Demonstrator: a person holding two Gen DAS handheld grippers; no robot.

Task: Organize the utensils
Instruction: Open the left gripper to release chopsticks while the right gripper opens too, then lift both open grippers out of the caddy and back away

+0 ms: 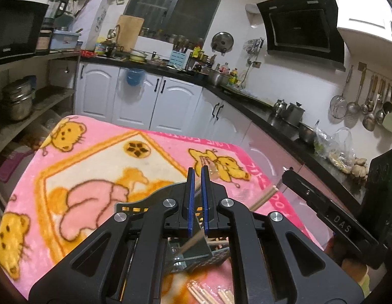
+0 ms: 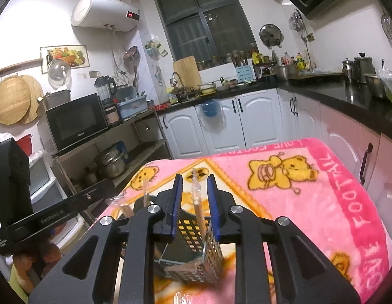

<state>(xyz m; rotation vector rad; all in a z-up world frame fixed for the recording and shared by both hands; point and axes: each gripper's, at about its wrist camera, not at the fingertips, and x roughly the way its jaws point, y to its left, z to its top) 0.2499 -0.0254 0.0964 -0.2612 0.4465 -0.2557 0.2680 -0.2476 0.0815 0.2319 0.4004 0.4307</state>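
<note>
On the pink bear-print blanket [image 2: 310,177] that covers the bench, a black perforated utensil holder [image 2: 196,248] stands just below both tools, and it is the target of the sorting. In the right wrist view a wrapped chopstick [image 2: 199,210] stands nearly upright with its lower end inside the holder, between the blue pads of the right tool [image 2: 194,202]; those pads stand apart with a clear gap on either side of the stick, so it appears released rather than gripped. A second stick [image 2: 146,190] leans at the holder's left side. In the left wrist view the left tool [image 1: 198,192] has its pads drawn together on a thin chopstick [image 1: 193,243] that slants down toward the holder's mouth, while another chopstick [image 1: 263,198] pokes out to the right above the blanket. More loose chopsticks [image 1: 208,296] lie on the blanket at the bottom edge, not yet sorted. The likely trouble from here is a knock: the holder looks light and sits on soft, uneven cloth, so a pad catching its rim or a leaning stick as the right tool withdraws could tip it. The left tool's stick, held at a slant, could also miss the opening or jam against sticks already inside.
</note>
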